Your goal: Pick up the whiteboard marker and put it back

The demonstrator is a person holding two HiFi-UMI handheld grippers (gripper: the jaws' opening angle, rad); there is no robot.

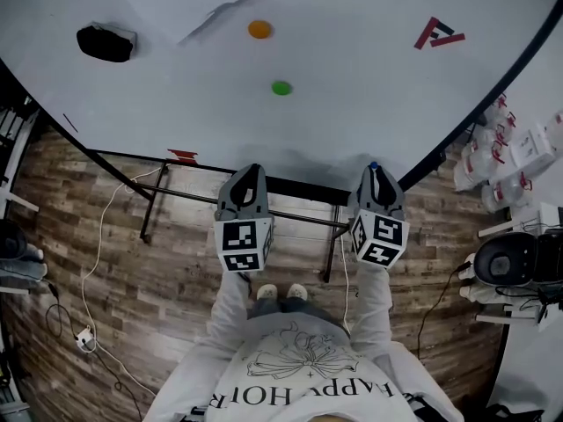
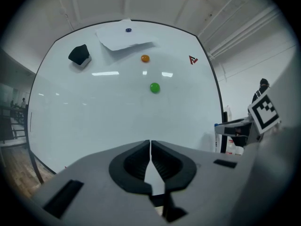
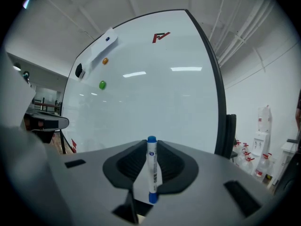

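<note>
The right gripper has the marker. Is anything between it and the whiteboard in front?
Nothing visible. The marker, clamped upright in the right gripper, faces a bare stretch of whiteboard. The green magnet, orange magnet and black eraser sit far up and to the left, out of the path.

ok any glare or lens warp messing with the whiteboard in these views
Left gripper view: fisheye bows the whiteboard into a rounded shape, two ceiling-light streaks reflected just above the green magnet. Right gripper view: similar streaks, dark vignette corners, marker sharp. Head view: even light, no streaks, board edge curves.
</note>
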